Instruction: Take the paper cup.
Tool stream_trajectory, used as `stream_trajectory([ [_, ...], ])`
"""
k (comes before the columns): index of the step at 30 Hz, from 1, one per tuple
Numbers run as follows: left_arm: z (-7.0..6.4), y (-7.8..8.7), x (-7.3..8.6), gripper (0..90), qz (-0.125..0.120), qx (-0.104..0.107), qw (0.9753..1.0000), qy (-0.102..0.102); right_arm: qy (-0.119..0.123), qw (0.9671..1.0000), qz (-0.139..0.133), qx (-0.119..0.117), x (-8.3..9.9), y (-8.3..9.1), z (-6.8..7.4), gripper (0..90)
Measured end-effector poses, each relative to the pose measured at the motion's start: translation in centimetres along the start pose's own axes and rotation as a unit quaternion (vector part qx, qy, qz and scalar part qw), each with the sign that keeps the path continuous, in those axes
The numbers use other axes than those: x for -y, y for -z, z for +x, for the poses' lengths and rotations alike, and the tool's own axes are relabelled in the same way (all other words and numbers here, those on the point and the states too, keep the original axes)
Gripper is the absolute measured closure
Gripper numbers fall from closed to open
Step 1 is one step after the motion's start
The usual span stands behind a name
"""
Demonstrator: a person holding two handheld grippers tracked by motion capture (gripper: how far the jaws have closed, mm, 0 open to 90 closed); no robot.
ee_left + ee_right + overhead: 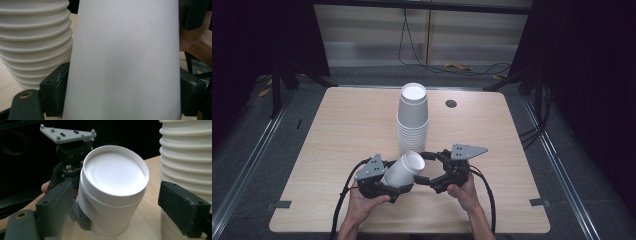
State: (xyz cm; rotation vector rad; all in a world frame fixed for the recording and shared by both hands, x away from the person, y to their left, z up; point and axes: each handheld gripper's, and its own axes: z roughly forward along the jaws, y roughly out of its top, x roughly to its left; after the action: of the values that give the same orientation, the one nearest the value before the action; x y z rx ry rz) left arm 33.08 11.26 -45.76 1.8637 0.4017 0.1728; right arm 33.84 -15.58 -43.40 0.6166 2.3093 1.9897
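Observation:
A single white foam cup (403,171) lies tilted in my left gripper (391,184), whose jaws are shut on its sides; the cup's wall (125,57) rises close up between them. Its rimmed round end (115,173) points toward my right gripper (425,169). That gripper stands open, with one black pad (53,205) on each side of that end and not touching it. Just behind both grippers, a tall stack of white cups (413,117) stands upside down on the table, and its ridged rims (35,42) (185,157) appear beside the held cup.
The light wooden table (342,130) has a small dark round hole (451,103) at the back right of the stack. Black cables (488,195) trail from both grippers toward the front edge. Dark curtains and floor cables surround the table.

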Motion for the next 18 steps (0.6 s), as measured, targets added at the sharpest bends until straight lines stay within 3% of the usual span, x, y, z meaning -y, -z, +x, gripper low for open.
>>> stream_trajectory([
  [6,0.1,0.0,-0.1,16.1,0.018,-0.003,0.9998,-0.008,0.003,0.9999,0.006,0.013,0.2,0.6,-0.2,13.9],
  [10,0.3,0.0,-0.3,16.1,0.028,-0.004,0.9995,-0.013,0.015,0.9986,0.028,0.041,0.1,1.2,-0.3,14.9],
  [18,0.4,0.0,-0.8,16.2,0.058,-0.012,0.9977,-0.032,0.035,0.9958,0.069,0.049,-0.2,1.7,-0.1,14.3],
])
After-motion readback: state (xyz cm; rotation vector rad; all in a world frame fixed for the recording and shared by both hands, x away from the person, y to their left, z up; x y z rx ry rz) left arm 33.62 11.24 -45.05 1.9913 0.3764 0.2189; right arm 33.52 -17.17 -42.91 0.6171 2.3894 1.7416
